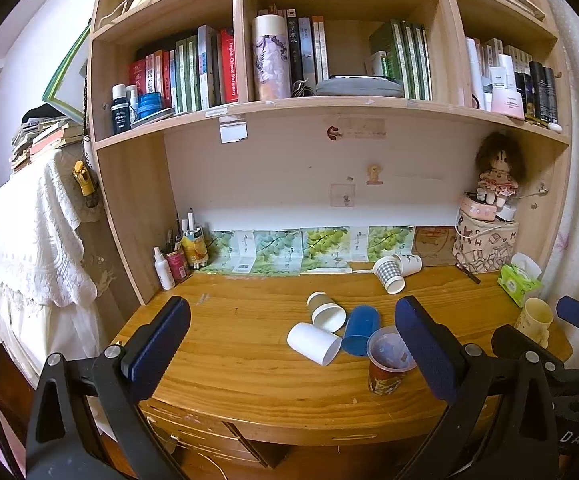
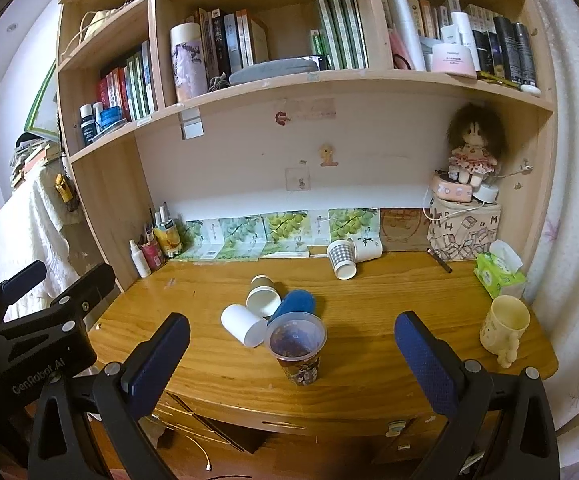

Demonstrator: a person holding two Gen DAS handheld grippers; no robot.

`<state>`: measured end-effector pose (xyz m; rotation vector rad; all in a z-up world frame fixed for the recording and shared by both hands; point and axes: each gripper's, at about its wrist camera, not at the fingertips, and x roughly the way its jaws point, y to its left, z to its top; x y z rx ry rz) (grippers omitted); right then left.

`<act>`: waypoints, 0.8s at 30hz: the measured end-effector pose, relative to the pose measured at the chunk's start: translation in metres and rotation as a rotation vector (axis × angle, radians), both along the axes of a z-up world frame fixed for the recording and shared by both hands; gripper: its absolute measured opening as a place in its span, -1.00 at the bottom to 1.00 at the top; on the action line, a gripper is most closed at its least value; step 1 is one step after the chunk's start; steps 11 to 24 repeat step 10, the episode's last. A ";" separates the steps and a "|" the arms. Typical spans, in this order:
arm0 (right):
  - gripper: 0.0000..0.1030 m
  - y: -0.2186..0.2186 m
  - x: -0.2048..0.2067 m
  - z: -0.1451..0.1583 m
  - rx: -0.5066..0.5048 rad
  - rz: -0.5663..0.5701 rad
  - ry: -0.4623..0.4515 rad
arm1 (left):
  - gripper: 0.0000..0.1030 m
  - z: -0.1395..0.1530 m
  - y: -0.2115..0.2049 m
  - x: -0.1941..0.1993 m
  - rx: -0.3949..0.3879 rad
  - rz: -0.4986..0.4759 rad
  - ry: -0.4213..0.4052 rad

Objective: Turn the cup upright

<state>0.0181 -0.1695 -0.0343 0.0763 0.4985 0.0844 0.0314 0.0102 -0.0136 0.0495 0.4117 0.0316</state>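
Soft daylight, sharp centre, heavy fisheye bending, dark corners.

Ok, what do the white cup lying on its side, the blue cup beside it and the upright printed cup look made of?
White cup: probably paper, with a matte wall and a rolled rim. Blue cup: likely plastic, opaque with an even colour and a slight sheen. Printed cup: seemingly thin translucent plastic, its clear rim letting light through.

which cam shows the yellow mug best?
Right wrist: the yellow mug is fully visible, with open top and handle clear. In the left wrist view the yellow mug sits partly hidden behind the other claw's arm.
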 end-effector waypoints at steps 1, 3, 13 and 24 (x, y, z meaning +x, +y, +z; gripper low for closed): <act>0.99 0.001 0.001 0.000 -0.001 0.002 0.003 | 0.99 0.000 0.000 0.001 -0.001 0.001 0.001; 0.99 0.001 0.003 -0.001 -0.002 0.006 0.010 | 0.99 -0.001 0.001 0.001 -0.002 0.004 0.002; 0.99 0.004 0.009 -0.004 -0.006 0.008 0.031 | 0.99 -0.003 0.003 0.002 -0.006 0.008 0.008; 0.99 0.004 0.009 -0.004 -0.006 0.008 0.031 | 0.99 -0.003 0.003 0.002 -0.006 0.008 0.008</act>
